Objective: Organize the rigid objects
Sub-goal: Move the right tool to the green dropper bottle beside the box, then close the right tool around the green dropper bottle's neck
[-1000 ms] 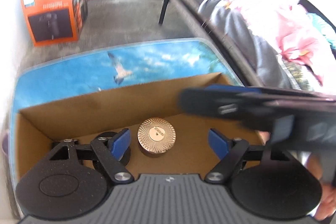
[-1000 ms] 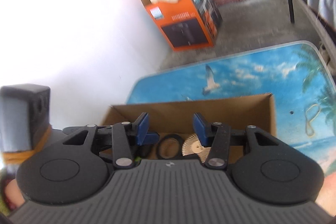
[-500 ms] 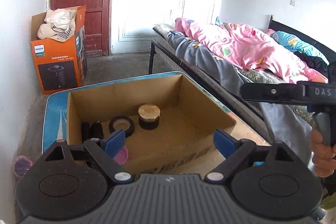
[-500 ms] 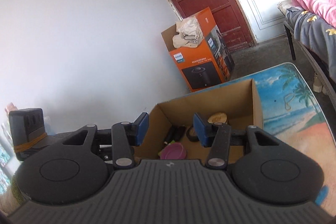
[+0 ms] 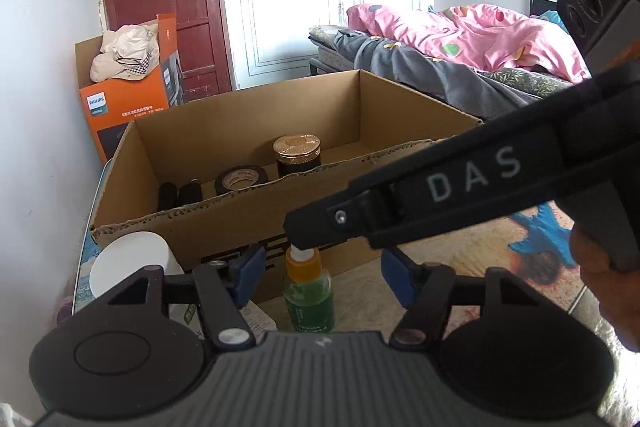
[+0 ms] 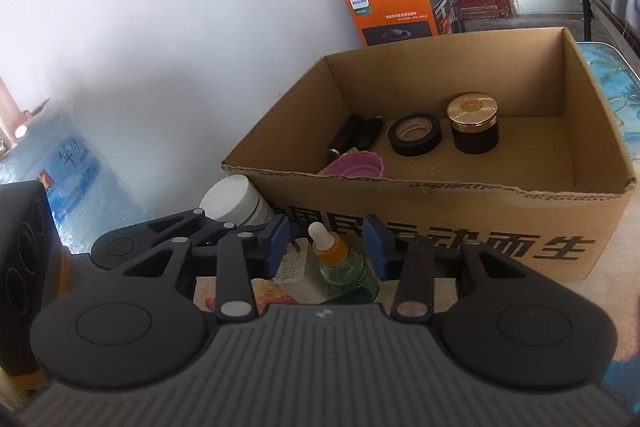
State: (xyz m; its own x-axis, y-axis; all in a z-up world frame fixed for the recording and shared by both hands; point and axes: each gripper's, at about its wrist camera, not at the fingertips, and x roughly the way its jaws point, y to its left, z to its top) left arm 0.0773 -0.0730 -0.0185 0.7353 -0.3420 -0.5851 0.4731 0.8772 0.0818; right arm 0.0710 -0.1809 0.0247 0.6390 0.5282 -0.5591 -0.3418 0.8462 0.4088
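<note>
Blue pads of the right gripper (image 6: 325,247) stand on either side of a small green dropper bottle (image 6: 347,269) on the table, jaws closing, not yet pressing on it as far as can be seen. The left gripper (image 5: 323,273) frames the same bottle (image 5: 308,297) from its side, jaws also closing, pads clear of the glass.

Just beside the bottle lie a white jar (image 6: 236,203) and a flat white packet (image 6: 298,275), both outside the cardboard box (image 6: 440,211) that stands just behind them.

Inside the box already sit a black roll of tape (image 6: 415,137), a dark jar with a gold lid (image 6: 474,123), two black tubes (image 6: 356,135) and a purple cup (image 6: 356,166). So the sorting looks partly done, with at least the bottle, white jar and packet left to go in.

Readable writing: "DAS" on the right gripper's arm (image 5: 472,179), "PHILIPS" on the orange carton (image 6: 384,15) by the door, and large Chinese characters across the box front.
</note>
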